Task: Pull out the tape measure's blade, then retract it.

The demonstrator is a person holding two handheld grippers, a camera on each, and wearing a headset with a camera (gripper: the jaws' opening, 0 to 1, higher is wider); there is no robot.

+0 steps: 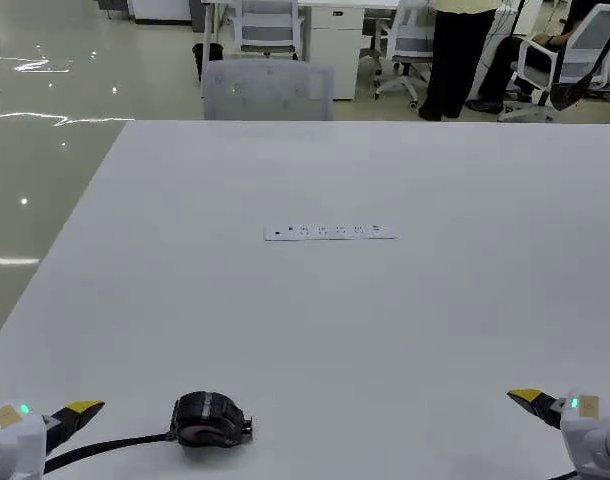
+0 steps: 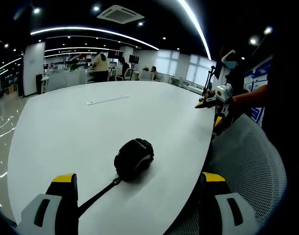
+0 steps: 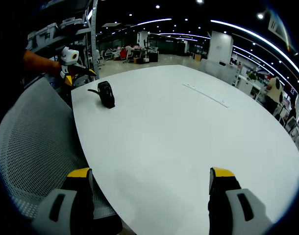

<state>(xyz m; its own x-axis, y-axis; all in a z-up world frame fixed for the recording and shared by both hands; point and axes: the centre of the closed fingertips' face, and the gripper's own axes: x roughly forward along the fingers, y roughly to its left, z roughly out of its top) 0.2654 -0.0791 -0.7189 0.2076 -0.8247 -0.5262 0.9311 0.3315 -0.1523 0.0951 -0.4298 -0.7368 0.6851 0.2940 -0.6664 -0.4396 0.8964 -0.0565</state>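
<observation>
One tape measure (image 1: 209, 419), two hand-held grippers (image 1: 80, 410) (image 1: 527, 398)

Large white table (image 1: 415, 330) spanning most of the frame, black tape measure (image 1: 210, 419) resting on it at lower left, black strap (image 1: 105, 450) trailing left from its case, narrow white strip (image 1: 329, 232) with small dark marks lying flat at centre, well apart from it.

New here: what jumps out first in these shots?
A black tape measure lies at the near left of the wide white table, with its strap trailing toward the left gripper. That gripper and the right gripper are at the near corners, fingers open, holding nothing. A white power strip lies mid-table.
</observation>
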